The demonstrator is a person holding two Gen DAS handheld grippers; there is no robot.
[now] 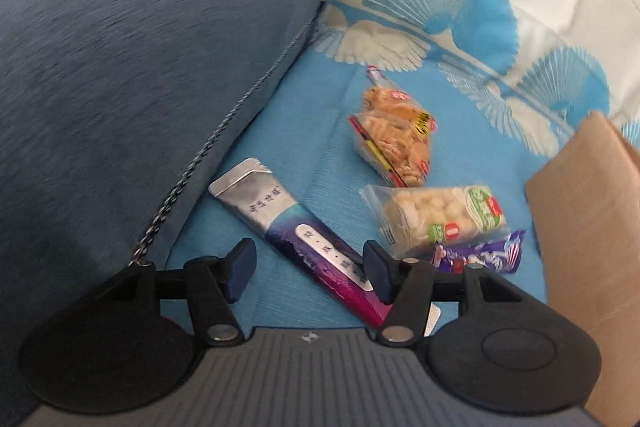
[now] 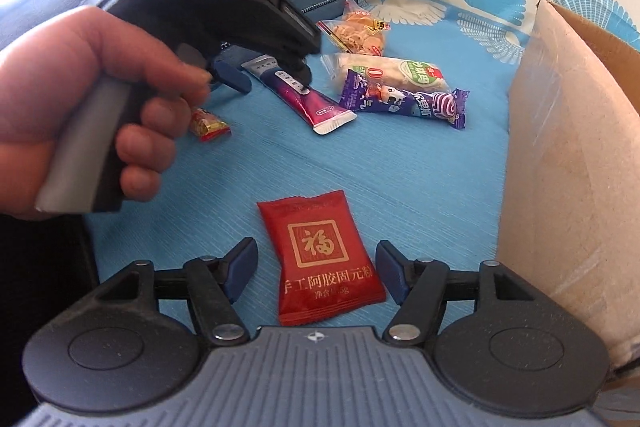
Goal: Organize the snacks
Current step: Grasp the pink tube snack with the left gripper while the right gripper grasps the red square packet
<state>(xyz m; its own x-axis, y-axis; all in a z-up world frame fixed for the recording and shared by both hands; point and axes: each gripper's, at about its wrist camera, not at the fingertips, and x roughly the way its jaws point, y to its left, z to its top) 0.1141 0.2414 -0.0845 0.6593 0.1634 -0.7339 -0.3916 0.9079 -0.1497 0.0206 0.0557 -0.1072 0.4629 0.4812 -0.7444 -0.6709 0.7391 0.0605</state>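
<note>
Snacks lie on a blue sofa seat (image 2: 400, 163). My left gripper (image 1: 310, 269) is open, its jaws on either side of a long silver-and-purple stick pack (image 1: 304, 235), low over it; the pack shows in the right wrist view (image 2: 300, 95) too. Beyond lie a clear bag of fried crackers (image 1: 394, 135), a puffed rice bar (image 1: 436, 217) and a purple candy pack (image 1: 480, 255). My right gripper (image 2: 316, 273) is open around a flat red packet (image 2: 326, 259) on the seat. A small red-gold candy (image 2: 208, 125) lies by the hand.
A cardboard box (image 2: 568, 163) stands at the right, also seen in the left wrist view (image 1: 592, 227). A dark blue cushion (image 1: 140, 67) fills the left. A patterned cream-and-blue cushion (image 1: 460, 7) stands behind the snacks.
</note>
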